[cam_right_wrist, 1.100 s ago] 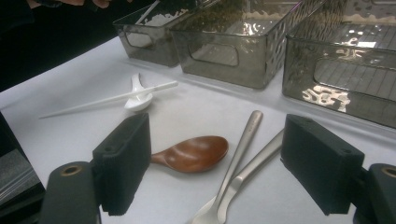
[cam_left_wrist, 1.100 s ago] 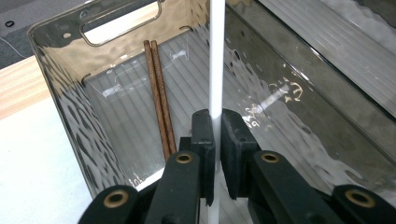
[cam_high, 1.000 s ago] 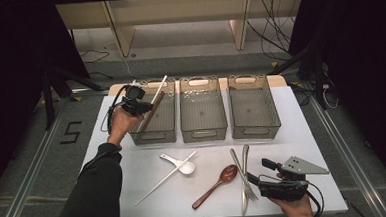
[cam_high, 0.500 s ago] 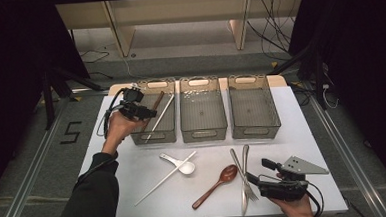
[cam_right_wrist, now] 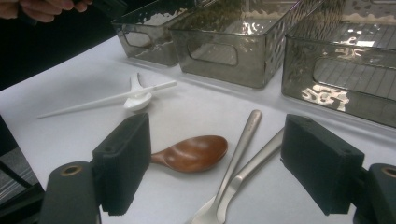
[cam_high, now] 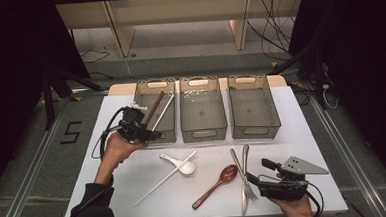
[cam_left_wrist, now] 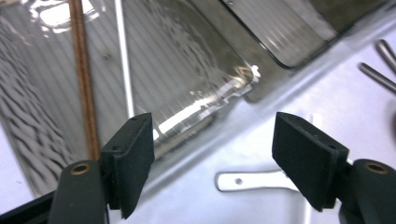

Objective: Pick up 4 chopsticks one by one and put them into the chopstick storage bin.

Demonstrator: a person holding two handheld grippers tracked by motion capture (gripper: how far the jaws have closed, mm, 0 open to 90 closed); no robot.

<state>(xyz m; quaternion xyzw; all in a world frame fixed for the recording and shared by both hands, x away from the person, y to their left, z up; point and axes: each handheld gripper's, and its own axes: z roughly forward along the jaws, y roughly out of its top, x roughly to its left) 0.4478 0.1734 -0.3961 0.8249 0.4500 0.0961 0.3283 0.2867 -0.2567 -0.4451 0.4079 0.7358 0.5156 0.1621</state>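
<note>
High view: three bins [cam_high: 203, 113], perhaps two chopsticks [cam_high: 156, 110] inside one; both grippers' fingers apart.

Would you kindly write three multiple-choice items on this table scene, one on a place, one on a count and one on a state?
1. Where do the two chopsticks lie?
A. in the left bin
B. in the middle bin
C. on the white tabletop by the fork

2. How many clear bins stand in the row?
A. two
B. three
C. four

3. How does the left gripper stand?
A. shut on a chopstick
B. shut on the wooden spoon
C. open and holding nothing

Key:
1 A: the high view shows a brown and a white stick lying in the left bin.
2 B: the left bin, middle bin and right bin sit side by side.
3 C: the left gripper view shows its jaws wide apart with only the table and the bin between them.
</note>
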